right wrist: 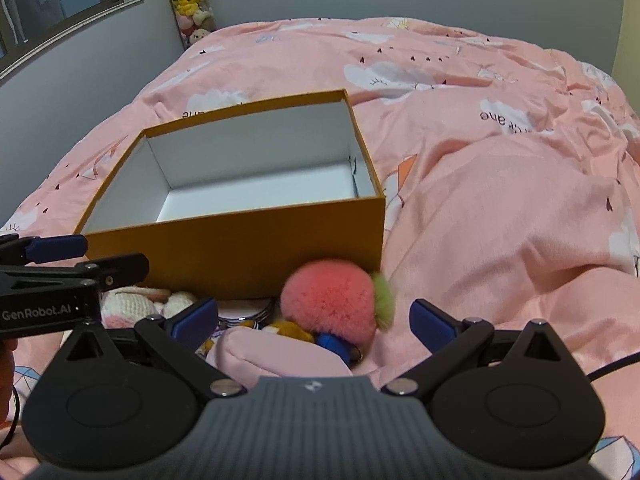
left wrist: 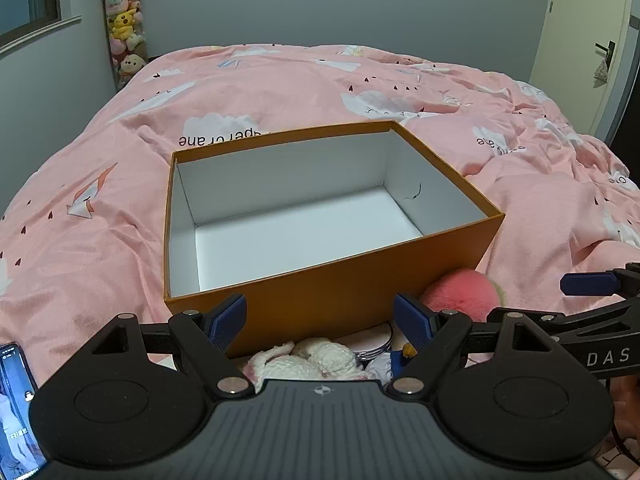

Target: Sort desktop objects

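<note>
Two handheld grippers hover over a bed draped in a pink, cloud-printed duvet (right wrist: 500, 208), where an open orange cardboard box with a white interior (left wrist: 320, 288) sits empty — nothing has yet gone in, so the sorting appears to be at its very start.

The left gripper (left wrist: 320, 322) holds its blue-padded fingers wide apart with nothing between them, angled down at a small heap of trinkets against the near wall of the box: a cream knitted plush toy (left wrist: 316, 360) lies just below its fingers, beside what may be a metal ring, too hidden to identify.

The right gripper (right wrist: 314, 320) is likewise spread wide and empty. Between and just beyond its fingers rests a fluffy pink pom-pom with a green tuft (right wrist: 332, 300), touching the front of the box, with a small brown plush figure (right wrist: 292, 330) and a blue item partly tucked beneath it.

A smartphone with a lit screen (left wrist: 16, 408) shows at the lower left edge of the left wrist view.

The next move likely calls for one gripper to descend onto a single item — the pom-pom looks the readiest target — close gently on the soft fur, lift clear of the box wall and release it inside. Neighbouring keychains may drag along.
</note>
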Motion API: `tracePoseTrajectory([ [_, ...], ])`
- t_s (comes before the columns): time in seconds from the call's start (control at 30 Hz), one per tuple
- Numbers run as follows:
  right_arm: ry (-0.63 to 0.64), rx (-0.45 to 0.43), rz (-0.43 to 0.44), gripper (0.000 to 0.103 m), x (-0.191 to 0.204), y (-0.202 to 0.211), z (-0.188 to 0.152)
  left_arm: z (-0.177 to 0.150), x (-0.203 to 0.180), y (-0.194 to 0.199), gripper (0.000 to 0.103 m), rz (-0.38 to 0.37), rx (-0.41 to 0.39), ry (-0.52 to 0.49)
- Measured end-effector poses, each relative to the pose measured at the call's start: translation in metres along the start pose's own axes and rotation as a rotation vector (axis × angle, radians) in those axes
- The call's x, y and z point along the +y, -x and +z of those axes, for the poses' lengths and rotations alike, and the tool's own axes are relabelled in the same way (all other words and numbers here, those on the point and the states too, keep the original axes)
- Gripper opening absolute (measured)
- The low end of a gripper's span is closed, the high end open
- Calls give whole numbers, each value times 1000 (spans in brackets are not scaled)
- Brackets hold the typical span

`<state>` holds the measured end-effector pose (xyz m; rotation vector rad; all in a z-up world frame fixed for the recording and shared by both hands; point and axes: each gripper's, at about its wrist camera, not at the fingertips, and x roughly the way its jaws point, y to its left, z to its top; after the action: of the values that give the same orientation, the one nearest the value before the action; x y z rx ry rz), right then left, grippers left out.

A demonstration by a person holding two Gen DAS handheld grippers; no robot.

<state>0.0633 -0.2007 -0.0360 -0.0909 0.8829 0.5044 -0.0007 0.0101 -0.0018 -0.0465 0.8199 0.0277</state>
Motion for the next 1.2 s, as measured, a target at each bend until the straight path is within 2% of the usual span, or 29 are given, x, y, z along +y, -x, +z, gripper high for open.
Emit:
tracePoseTrajectory([
  [0.33,5,22,1,102,1,-2,-2,1,1,-1,95,-1,6,0],
  [0.7,-55,59,-2,102,-16,1,-5,5,18,3,93,-56,47,50],
  [0.77,-63,72,12,102,-19,1,-8,6,21,3,86,-71,62,59],
  [0.87,-71,91,61,100,-22,3,-12,5,24,4,81,-93,87,62],
  [1.03,-89,157,153,84,-19,6,-21,1,20,7,71,-132,125,26],
  [1.2,-45,186,220,82,-4,10,-28,-5,20,13,62,-117,146,0],
])
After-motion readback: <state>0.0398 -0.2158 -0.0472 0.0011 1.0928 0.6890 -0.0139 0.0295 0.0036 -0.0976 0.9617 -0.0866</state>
